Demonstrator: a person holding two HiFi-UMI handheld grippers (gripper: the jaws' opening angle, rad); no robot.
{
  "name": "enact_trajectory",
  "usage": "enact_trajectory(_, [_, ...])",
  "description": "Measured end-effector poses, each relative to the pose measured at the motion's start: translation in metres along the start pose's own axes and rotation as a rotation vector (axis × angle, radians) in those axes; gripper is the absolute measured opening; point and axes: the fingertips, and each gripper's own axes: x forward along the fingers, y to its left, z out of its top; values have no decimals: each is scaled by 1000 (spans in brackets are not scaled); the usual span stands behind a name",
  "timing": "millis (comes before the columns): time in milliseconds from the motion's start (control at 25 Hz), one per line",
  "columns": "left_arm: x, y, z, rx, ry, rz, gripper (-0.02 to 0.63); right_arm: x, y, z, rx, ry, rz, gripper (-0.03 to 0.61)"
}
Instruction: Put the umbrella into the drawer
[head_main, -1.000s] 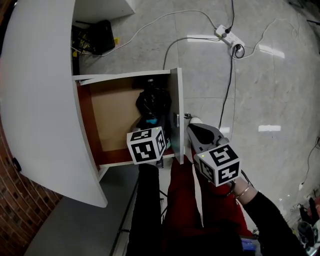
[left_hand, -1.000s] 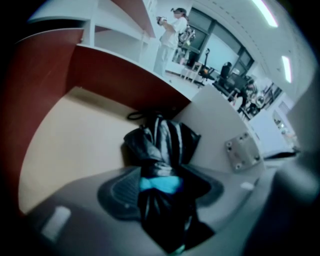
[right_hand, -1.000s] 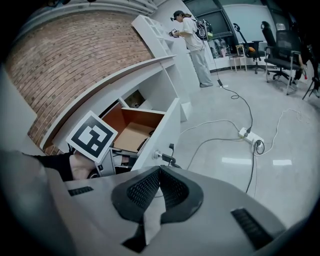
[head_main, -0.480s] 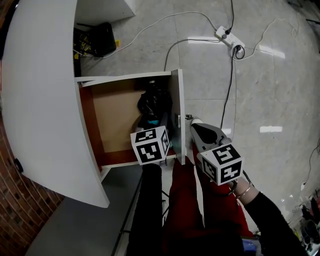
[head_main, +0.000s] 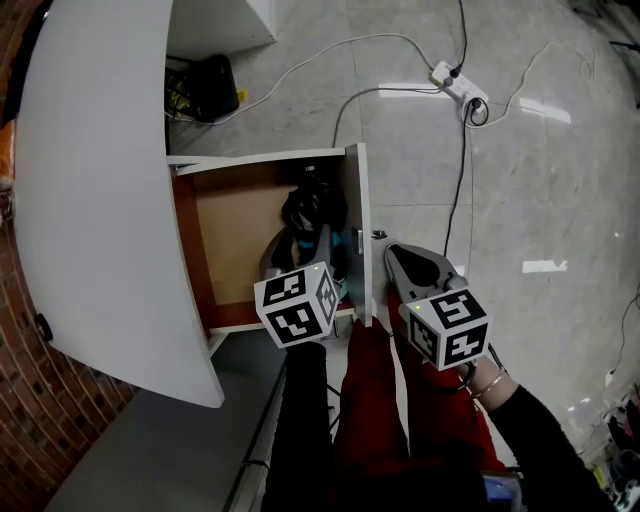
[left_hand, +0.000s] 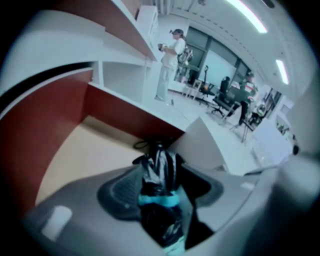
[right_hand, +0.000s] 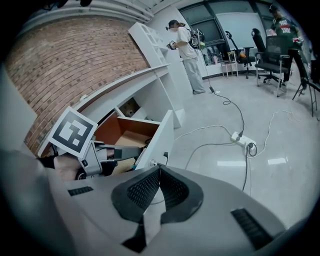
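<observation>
The black folded umbrella (head_main: 312, 213) with a teal band lies in the open wooden drawer (head_main: 235, 240), against its white front panel (head_main: 358, 230). My left gripper (head_main: 298, 255) hangs over the drawer's near end, above the umbrella's handle end. In the left gripper view the umbrella (left_hand: 159, 167) shows between the wide jaws of my left gripper (left_hand: 165, 186). The jaws are closing a little, and the pads stand off the umbrella. My right gripper (head_main: 397, 252) waits outside the front panel. Its pads meet on nothing in the right gripper view, so my right gripper (right_hand: 159, 170) is shut.
A white curved cabinet top (head_main: 100, 200) overhangs the drawer's left side. A power strip (head_main: 455, 78) and cables (head_main: 450, 190) lie on the tiled floor beyond. My red trousers (head_main: 375, 400) are below the grippers. A person (right_hand: 186, 47) stands far off by white shelves.
My left gripper has lifted up and back out of the drawer, leaving the umbrella lying inside. The right gripper has stayed where it was.
</observation>
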Motion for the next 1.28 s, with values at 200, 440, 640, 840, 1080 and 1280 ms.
enact_trajectory(200, [-27,-3,18,-23,-72,-4,190,-12,3,9,-1,-31,-10,6])
enact_trajectory(440, [-58,-11,40,-9,-139,-40,132,-29,14,28,-18,-83,-5,6])
enact_trajectory(640, [-84,-21,50,0,-171,-58,89,-51,24,46,-24,-139,1,6])
enact_trajectory(840, [-107,-31,56,1,-196,-65,55,-72,35,60,-45,-185,12,6])
enact_trajectory(1080, [-140,-35,63,-35,-240,-62,5,-97,52,75,-86,-236,40,6])
enact_trajectory(1280, [-173,-39,68,-46,-285,-81,3,-120,68,87,-111,-268,62,6])
